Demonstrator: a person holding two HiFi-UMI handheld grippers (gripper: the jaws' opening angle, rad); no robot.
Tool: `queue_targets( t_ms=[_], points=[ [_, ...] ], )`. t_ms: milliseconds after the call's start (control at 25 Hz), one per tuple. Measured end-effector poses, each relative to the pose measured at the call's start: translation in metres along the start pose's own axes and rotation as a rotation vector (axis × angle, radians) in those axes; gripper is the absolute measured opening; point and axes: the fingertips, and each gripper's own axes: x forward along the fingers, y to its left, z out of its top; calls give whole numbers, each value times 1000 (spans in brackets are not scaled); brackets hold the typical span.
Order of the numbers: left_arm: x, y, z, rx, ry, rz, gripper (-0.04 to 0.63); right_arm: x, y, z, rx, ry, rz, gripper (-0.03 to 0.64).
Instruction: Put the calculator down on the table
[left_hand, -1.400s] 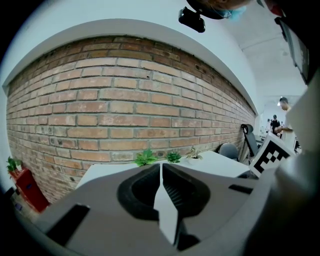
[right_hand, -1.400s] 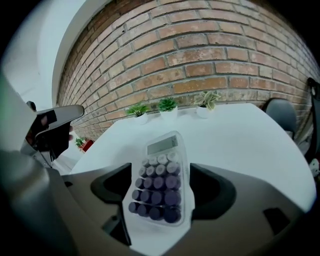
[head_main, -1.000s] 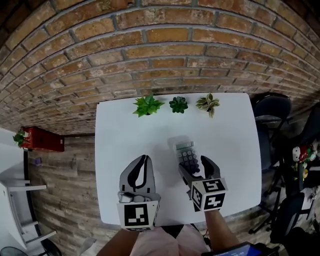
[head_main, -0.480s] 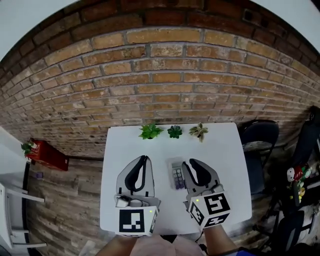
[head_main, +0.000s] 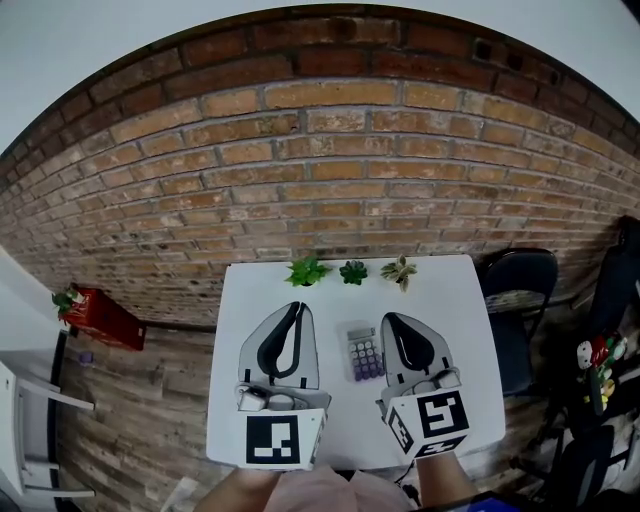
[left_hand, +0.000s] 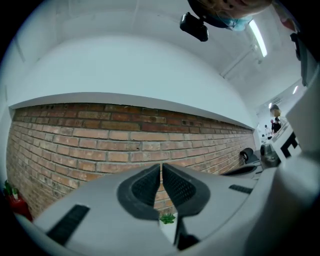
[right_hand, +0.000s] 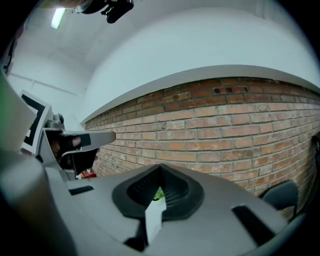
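Shows the grey, purple-keyed calculator (head_main: 364, 353) lying flat on the white tabletop (head_main: 470, 320) between the empty, shut left claw (head_main: 297, 306) and the right claw (head_main: 388, 319), jaws just closed on nothing, both held off it, so placing looks done.

Bright, even light falls on the table (head_main: 247, 295) below the wall (head_main: 330, 190), a lamp (left_hand: 257, 37) glares above it, fisheye bows its courses, and the corners go dark.
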Motion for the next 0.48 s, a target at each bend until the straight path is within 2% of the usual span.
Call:
queue_targets(
  t_ms=[480],
  points=[
    [-3, -5, -5, -13, 15, -14, 21, -3, 4, 0, 19, 2, 9, -2]
  ],
)
